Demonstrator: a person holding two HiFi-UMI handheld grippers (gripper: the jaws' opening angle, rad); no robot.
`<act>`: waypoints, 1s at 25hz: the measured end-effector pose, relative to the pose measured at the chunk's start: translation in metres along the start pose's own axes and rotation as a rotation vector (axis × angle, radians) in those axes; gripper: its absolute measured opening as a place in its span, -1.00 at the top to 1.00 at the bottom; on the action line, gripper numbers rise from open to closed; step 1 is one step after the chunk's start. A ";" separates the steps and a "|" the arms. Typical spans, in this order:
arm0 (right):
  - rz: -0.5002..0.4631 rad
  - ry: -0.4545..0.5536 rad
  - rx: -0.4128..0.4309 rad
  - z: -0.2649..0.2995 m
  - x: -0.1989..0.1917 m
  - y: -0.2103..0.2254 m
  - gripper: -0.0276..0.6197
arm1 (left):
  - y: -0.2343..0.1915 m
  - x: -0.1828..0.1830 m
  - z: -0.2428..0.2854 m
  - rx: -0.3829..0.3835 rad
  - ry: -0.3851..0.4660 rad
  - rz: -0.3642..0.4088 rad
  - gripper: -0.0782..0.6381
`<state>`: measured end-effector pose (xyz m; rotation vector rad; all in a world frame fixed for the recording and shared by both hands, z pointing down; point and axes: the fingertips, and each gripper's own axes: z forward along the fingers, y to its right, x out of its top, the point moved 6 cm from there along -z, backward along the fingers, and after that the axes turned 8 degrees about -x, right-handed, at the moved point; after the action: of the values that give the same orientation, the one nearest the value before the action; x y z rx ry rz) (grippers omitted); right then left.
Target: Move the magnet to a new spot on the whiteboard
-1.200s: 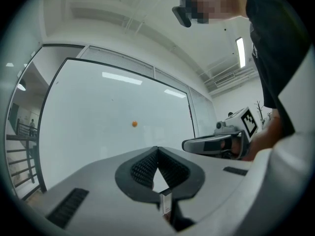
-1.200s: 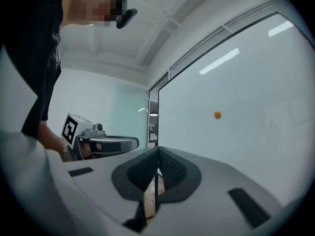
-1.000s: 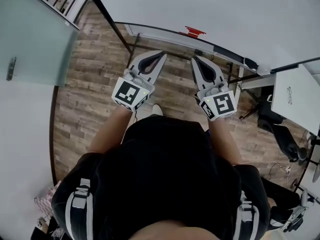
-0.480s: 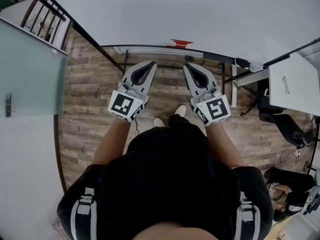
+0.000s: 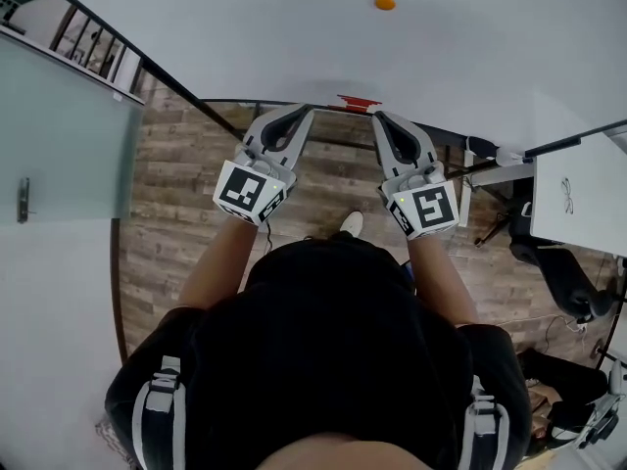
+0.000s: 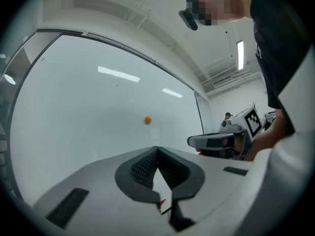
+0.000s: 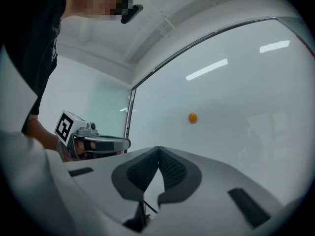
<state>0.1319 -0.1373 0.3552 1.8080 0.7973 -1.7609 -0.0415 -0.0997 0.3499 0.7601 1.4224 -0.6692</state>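
Note:
A small orange magnet (image 5: 385, 3) sticks to the whiteboard (image 5: 294, 37), well above both grippers. It also shows as an orange dot (image 6: 147, 120) in the left gripper view and as an orange dot (image 7: 192, 117) in the right gripper view, beyond the jaw tips. My left gripper (image 5: 304, 114) and right gripper (image 5: 380, 118) are held side by side at the board's lower edge, pointing at it. Both are shut, with nothing between the jaws. Each gripper view shows its own gripper with tips meeting, the left gripper (image 6: 157, 149) and the right gripper (image 7: 158, 148), short of the board.
A red object (image 5: 359, 103) lies on the board's bottom ledge between the gripper tips. A frosted glass panel (image 5: 59, 135) stands at the left. A white desk (image 5: 578, 204) and a dark chair (image 5: 549, 253) are at the right, over wood flooring.
Both grippers have come up and forward to the whiteboard's lower edge. The magnet has come into the head view and now sits lower in it.

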 end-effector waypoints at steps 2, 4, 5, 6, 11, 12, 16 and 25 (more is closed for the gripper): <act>0.000 0.003 -0.002 0.008 0.001 0.014 0.92 | -0.005 0.001 0.014 0.020 0.000 0.002 0.78; -0.004 0.009 -0.004 0.016 0.003 0.028 0.92 | -0.010 0.003 0.028 0.035 0.003 0.007 0.78; -0.006 0.012 -0.005 0.020 0.003 0.034 0.92 | -0.013 0.004 0.035 0.039 0.005 0.011 0.78; -0.007 0.013 -0.006 0.025 0.004 0.039 0.92 | -0.015 0.006 0.040 0.041 0.006 0.015 0.78; -0.007 0.000 -0.034 0.045 0.001 0.051 0.92 | -0.032 0.007 0.053 0.038 0.008 0.023 0.78; -0.011 -0.002 -0.043 0.049 0.000 0.052 0.92 | -0.036 0.007 0.054 0.033 0.009 0.021 0.78; -0.038 -0.002 -0.098 0.067 0.004 0.052 0.92 | -0.056 0.004 0.057 -0.015 0.012 0.025 0.78; -0.102 0.011 -0.316 0.100 0.024 0.038 0.92 | -0.104 0.005 0.048 -0.162 0.013 0.022 0.78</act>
<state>0.0872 -0.2332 0.3245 1.5926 1.1208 -1.5813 -0.0944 -0.2005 0.3384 0.6526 1.4590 -0.5256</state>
